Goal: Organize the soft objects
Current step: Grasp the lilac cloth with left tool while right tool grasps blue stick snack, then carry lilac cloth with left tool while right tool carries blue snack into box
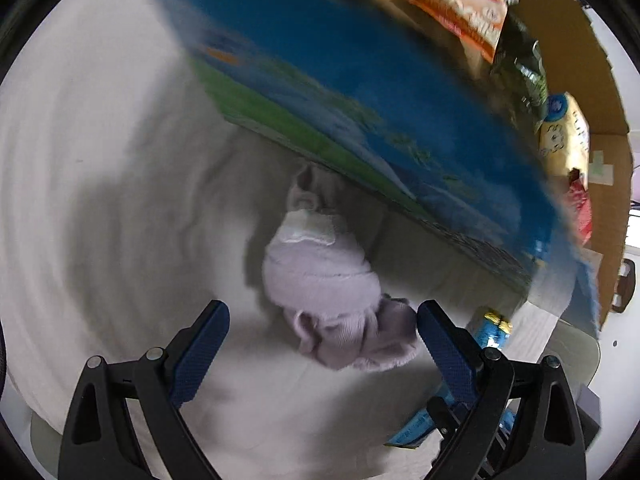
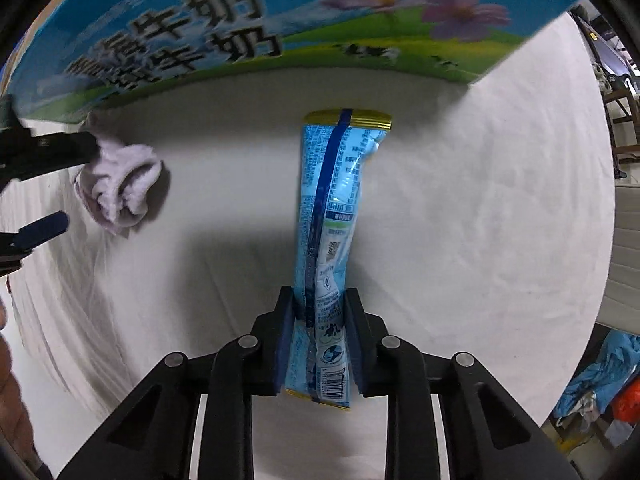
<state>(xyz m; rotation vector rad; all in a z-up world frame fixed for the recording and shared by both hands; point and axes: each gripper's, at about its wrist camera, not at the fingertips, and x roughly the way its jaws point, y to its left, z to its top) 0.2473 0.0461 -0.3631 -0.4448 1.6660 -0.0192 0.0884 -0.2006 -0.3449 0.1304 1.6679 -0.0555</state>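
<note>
A rolled lilac sock (image 1: 320, 280) lies on the white cloth next to the blue cardboard box (image 1: 360, 100). My left gripper (image 1: 322, 320) is open, its fingers either side of the sock's near end without touching it. The sock (image 2: 120, 184) and the left fingers (image 2: 48, 224) show at the left of the right wrist view. My right gripper (image 2: 318, 312) is shut on a long light-blue snack packet (image 2: 332, 200) and holds it out towards the box (image 2: 280, 20).
The open box holds several snack bags, among them an orange one (image 1: 464, 4) and a yellow one (image 1: 564, 132). White cloth (image 2: 480, 220) covers the table. Chairs and blue fabric (image 2: 608, 376) lie past the table's right edge.
</note>
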